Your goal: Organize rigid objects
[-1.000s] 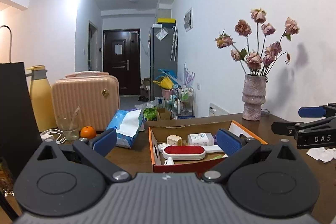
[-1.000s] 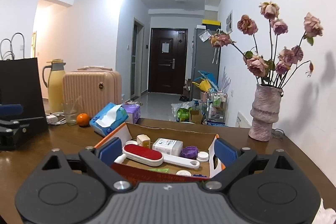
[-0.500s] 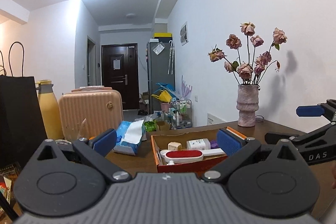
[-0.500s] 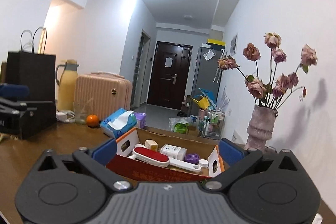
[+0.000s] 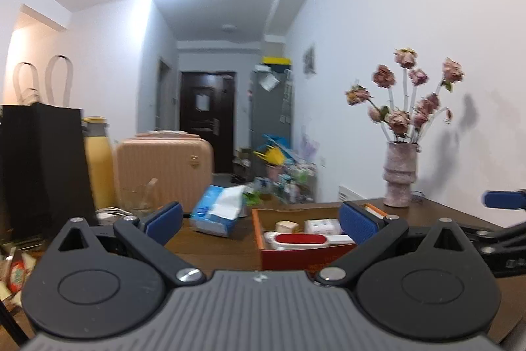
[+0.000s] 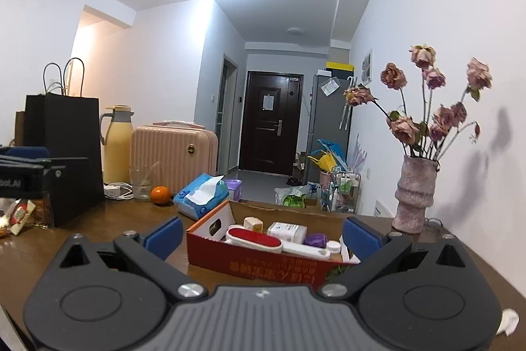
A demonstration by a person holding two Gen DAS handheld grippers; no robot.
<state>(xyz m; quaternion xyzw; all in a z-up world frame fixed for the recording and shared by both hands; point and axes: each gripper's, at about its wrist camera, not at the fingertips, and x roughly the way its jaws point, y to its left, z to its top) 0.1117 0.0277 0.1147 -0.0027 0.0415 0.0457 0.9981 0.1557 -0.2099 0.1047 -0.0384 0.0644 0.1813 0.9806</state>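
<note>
Both tools backed off; only right view shows orange (image 6: 160, 195).

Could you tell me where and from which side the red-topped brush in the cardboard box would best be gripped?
I would grip the red-topped brush across its oval head, coming down from above. It lies flat on top of the other items in the cardboard box, whose walls block a level approach, and the white handle runs close to the neighbouring bottles. The right gripper is open and nearest.

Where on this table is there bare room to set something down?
Bare wood lies between the tissue pack and the cardboard box, and in front of the black bag. The box itself is crowded, as is the back-left edge around the orange.
</note>
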